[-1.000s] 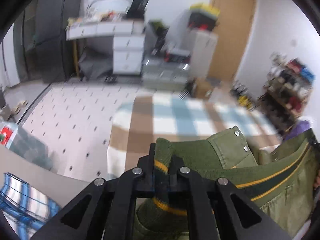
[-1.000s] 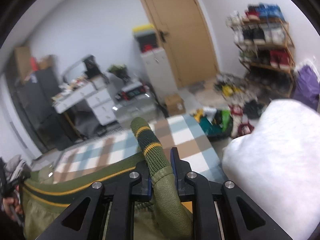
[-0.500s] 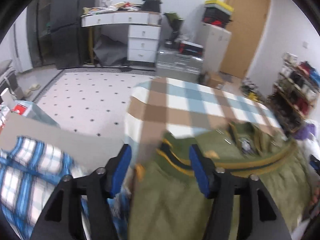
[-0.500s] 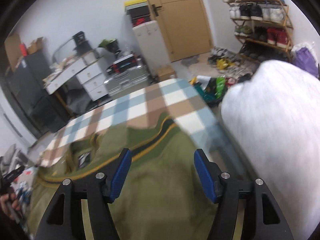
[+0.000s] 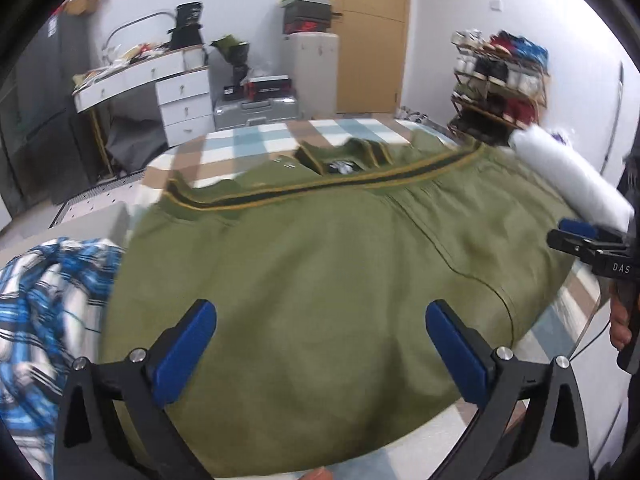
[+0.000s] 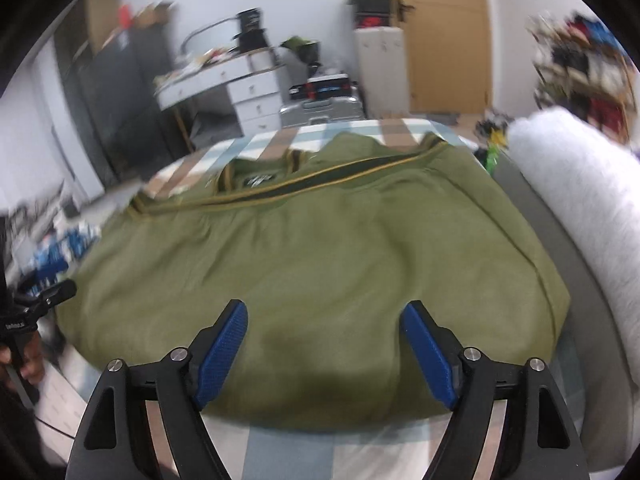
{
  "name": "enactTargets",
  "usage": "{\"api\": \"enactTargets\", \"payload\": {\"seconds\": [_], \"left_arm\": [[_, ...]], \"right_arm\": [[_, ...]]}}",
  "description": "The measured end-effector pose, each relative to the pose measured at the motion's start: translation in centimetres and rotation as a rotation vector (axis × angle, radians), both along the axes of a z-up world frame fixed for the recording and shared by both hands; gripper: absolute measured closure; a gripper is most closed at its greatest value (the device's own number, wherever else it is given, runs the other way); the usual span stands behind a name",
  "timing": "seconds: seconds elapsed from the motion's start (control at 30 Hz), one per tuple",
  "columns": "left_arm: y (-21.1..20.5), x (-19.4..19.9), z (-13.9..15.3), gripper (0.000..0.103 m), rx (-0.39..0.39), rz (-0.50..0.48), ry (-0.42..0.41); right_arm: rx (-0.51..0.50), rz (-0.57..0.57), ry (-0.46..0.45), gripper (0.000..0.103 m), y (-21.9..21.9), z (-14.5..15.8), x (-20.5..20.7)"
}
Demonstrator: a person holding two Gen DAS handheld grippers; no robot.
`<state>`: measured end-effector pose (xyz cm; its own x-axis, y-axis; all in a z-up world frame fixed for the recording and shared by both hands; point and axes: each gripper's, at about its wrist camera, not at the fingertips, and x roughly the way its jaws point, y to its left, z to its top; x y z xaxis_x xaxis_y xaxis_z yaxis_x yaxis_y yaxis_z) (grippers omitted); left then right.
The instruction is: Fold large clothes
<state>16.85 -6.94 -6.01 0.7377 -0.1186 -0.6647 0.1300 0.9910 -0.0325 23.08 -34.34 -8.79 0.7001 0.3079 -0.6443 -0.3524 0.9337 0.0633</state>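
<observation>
Left-wrist view: left gripper [image 5: 320, 320] stands wide apart and empty above the green jacket [image 5: 328, 280], which lies folded across the checked cloth [image 5: 240, 148], its striped hem [image 5: 320, 188] running toward twelve o'clock. Blue plaid shirt [image 5: 44, 300] sits at nine o'clock, white pillow [image 5: 572, 176] at two o'clock.

Right-wrist view: right gripper [image 6: 324, 324] is likewise wide and holds nothing, over the jacket's [image 6: 320, 264] near edge. Pillow [image 6: 588, 192] lies at three o'clock, just beside the jacket.

Even, soft indoor light, no hard shadows. Fisheye bending and black corners all round. Motion blur smears the shoe rack [image 6: 588, 68] at 2 o'clock.
</observation>
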Motion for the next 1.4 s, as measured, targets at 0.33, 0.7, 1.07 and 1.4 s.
{"api": "enactTargets", "payload": {"seconds": [0.33,0.7,1.07,1.4], "left_arm": [[-1.0,0.9,-2.6,0.001,-0.028,-0.012,0.082],[-2.1,0.1,-3.3,0.001,-0.021,-0.014,0.077],[-2.2,-0.2,-3.6,0.001,-0.029,-0.016,0.071],[-2.3,-0.3,-3.6,0.001,-0.025,-0.023,0.068]], "right_arm": [[-0.088,0.13,0.016,0.016,6.2,-3.1,-0.2],[-0.12,0.133,0.015,0.011,6.6,-5.2,-0.1],[-0.126,0.127,-0.023,0.011,6.5,-5.4,-0.9],[-0.121,0.06,0.0,0.011,6.5,-5.6,-1.2]]}}
